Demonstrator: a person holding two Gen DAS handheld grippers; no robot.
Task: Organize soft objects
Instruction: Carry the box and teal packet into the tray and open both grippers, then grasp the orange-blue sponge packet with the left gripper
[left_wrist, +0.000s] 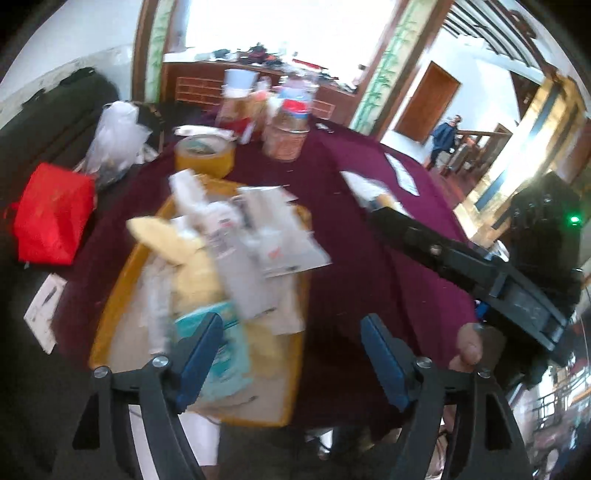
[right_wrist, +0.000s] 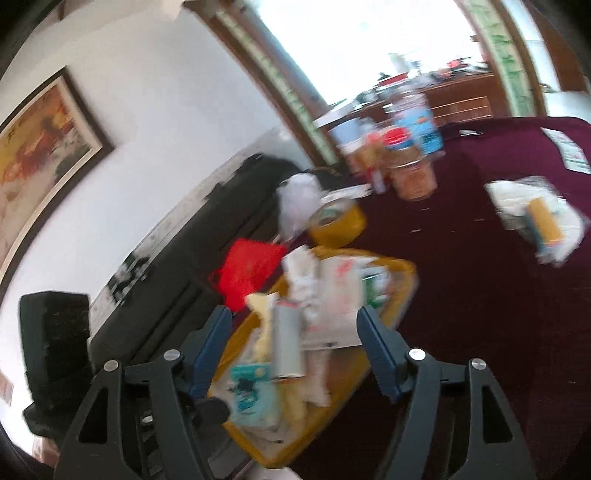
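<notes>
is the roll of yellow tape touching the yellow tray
Cannot tell. In the left wrist view the yellow tape roll sits just beyond the far edge of the yellow tray, but motion blur and a white packet hide where they would meet.

One yellow tray (left_wrist: 122, 284) sits on a maroon-covered table (left_wrist: 369, 266), heaped with blurred soft packets too jumbled to count; one teal-and-white pack (left_wrist: 225, 354) lies at its near end. Beyond the tray stand one roll of yellow tape (left_wrist: 205, 155) and a cluster of at least three jars (left_wrist: 286, 136). Left of the tray lies one red bag (left_wrist: 51, 214).
</notes>
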